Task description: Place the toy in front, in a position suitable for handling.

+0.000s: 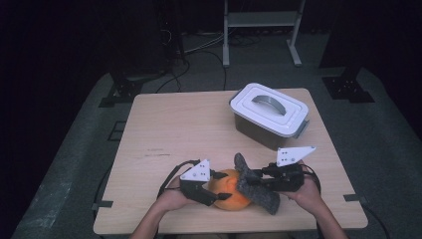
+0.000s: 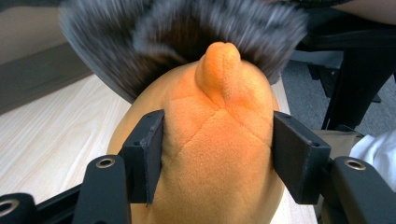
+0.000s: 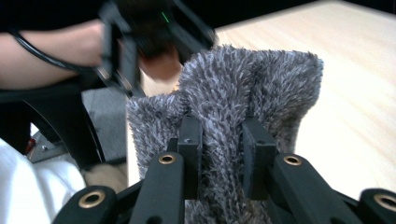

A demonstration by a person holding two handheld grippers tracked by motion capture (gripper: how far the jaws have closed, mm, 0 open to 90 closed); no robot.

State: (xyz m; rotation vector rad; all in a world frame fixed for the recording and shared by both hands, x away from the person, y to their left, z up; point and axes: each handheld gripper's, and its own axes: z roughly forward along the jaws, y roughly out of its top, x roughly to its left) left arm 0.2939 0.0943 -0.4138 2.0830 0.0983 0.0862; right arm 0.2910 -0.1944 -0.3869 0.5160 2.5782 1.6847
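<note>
An orange plush toy [image 1: 230,196] lies near the table's front edge, between both hands. My left gripper [image 1: 215,189] is shut on it; in the left gripper view both black jaws press into the orange plush toy [image 2: 217,154], whose small nub points away. A fuzzy grey cloth [image 1: 255,186] drapes against the toy's right side. My right gripper [image 1: 261,178] is shut on it, and in the right gripper view the fuzzy grey cloth [image 3: 243,100] stands pinched between the two jaws, with the left gripper [image 3: 140,37] blurred behind it.
A grey lidded storage box [image 1: 269,114] with a handle on its white lid stands at the back right of the wooden table [image 1: 169,134]. A metal stand and cables are on the floor beyond the table.
</note>
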